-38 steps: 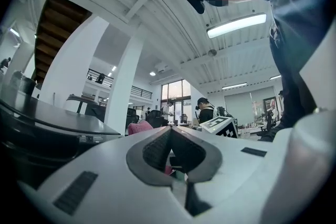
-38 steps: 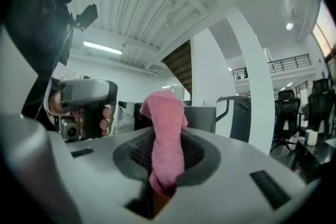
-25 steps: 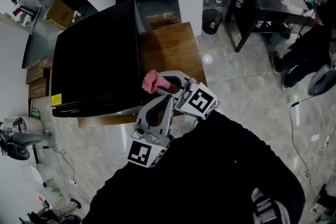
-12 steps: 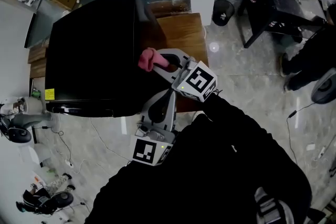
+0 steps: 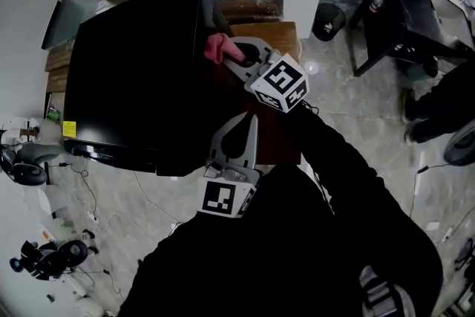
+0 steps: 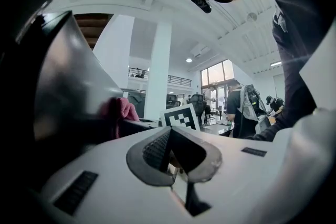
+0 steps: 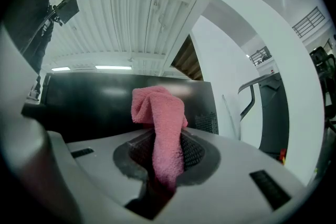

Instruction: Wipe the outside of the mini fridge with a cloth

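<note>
Mini fridge [image 5: 133,70] lying just left of right gripper [image 5: 234,53], clenching pink cloth [image 5: 217,47]; left gripper [image 5: 245,122] hanging farther back, jaws together, empty.

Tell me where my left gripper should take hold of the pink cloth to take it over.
Probably the bunched fold of the pink cloth that sticks out past the right gripper; the rest is pinched between its fingers. Come across the fold from the open side, away from the black mini fridge close behind it. The left gripper is shut and must open first.
</note>
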Demonstrator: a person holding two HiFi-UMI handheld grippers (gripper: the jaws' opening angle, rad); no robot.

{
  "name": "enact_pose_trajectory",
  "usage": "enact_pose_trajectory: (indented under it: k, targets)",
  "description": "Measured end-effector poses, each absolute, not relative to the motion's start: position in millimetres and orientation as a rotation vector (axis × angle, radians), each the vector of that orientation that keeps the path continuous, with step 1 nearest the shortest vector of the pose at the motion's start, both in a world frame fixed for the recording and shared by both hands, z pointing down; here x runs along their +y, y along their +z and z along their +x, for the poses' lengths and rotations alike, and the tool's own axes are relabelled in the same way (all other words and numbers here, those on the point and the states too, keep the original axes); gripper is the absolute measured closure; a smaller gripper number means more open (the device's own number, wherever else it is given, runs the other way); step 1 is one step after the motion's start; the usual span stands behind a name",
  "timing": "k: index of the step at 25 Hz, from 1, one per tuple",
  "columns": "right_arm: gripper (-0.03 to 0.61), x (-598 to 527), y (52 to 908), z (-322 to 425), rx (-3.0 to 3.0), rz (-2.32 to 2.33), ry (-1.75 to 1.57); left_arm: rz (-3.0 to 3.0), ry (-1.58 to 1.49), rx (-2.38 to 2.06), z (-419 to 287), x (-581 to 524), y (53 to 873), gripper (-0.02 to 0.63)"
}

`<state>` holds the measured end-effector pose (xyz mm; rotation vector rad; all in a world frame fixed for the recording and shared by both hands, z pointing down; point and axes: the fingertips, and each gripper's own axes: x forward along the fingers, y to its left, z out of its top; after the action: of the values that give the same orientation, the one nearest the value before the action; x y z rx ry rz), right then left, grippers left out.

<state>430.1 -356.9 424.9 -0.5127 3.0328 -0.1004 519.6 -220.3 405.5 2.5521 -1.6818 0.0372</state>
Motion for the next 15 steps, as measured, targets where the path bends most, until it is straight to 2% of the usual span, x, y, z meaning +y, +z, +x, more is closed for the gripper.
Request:
enact_pose_trajectory:
  k: [15]
  targets:
    - [0.502,-455.9,434.0,424.0,3.068,-0.717,-0.102,2.523,0.035,-1.678,517.9,-232.0,409.7,0.607]
